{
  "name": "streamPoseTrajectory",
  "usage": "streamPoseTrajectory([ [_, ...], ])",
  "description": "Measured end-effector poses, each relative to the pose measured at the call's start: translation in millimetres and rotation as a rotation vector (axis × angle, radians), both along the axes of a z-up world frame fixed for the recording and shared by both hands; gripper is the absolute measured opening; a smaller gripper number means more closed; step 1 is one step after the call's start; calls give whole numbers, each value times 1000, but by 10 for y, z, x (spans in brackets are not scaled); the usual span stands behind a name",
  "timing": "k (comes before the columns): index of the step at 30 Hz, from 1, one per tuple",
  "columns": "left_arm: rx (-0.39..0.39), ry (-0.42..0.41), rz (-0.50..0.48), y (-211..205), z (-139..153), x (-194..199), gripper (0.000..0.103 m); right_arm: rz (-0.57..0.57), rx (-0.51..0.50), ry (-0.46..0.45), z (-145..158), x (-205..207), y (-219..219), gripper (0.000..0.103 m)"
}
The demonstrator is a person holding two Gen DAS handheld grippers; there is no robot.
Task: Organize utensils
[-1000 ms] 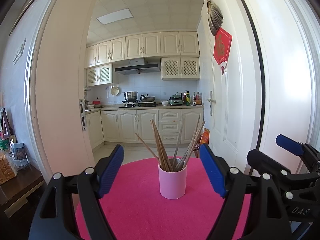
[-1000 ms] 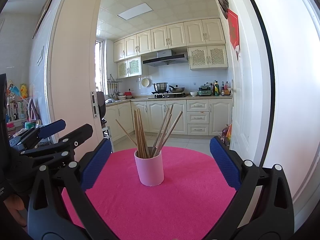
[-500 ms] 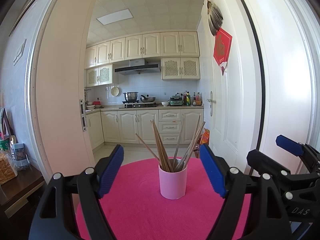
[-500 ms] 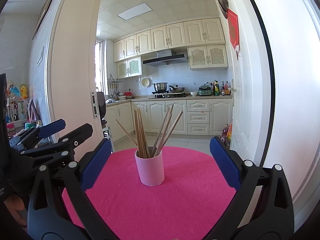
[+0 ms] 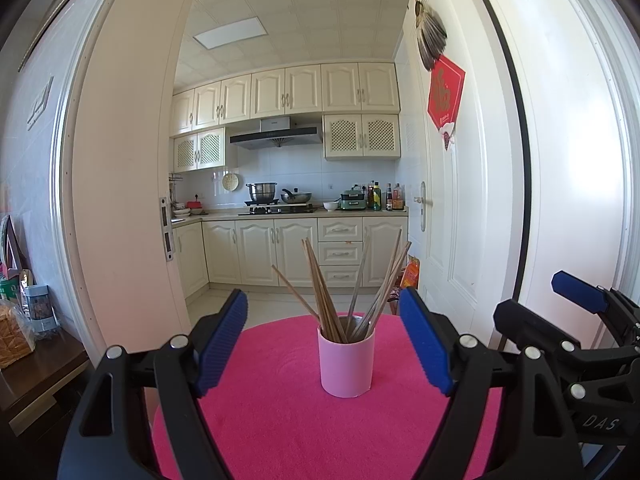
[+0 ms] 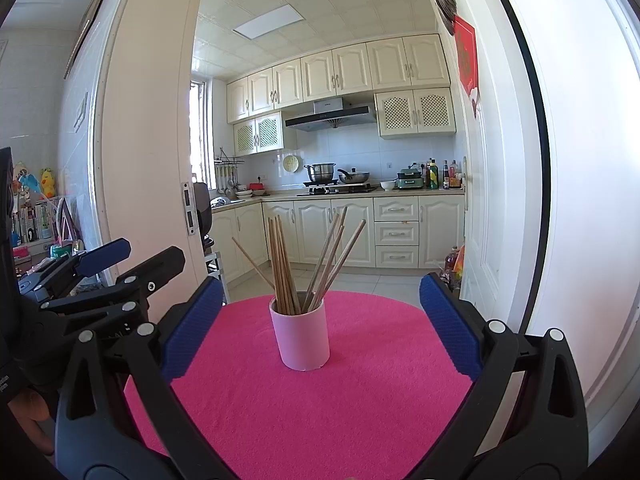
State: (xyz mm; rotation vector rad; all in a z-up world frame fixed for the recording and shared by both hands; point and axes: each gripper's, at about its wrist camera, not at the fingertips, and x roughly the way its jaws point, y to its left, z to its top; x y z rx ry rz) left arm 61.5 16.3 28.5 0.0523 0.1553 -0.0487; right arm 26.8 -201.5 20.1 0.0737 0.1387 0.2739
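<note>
A pink cup (image 5: pixel 346 362) (image 6: pixel 301 338) stands upright on a round table with a bright pink cloth (image 5: pixel 280 420) (image 6: pixel 320 400). Several wooden chopsticks (image 5: pixel 324 300) (image 6: pixel 285 268) lean fanned out inside the cup. My left gripper (image 5: pixel 323 340) is open, its blue pads wide on either side of the cup and short of it. My right gripper (image 6: pixel 320 324) is open too, nothing between its blue pads, with the cup ahead between them. Each gripper shows at the edge of the other's view.
Behind the table an open doorway leads to a kitchen with cream cabinets (image 5: pixel 280 252) and pots on a stove (image 5: pixel 276 200). A white door (image 5: pixel 452 220) stands right of the table. A dark side table (image 5: pixel 32 372) with jars sits at the left.
</note>
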Motion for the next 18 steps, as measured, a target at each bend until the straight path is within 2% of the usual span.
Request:
streamPoseTrajectory([
  [18,-3,3,3,1,4,8,77,3,1,4,-22,12,22,97],
])
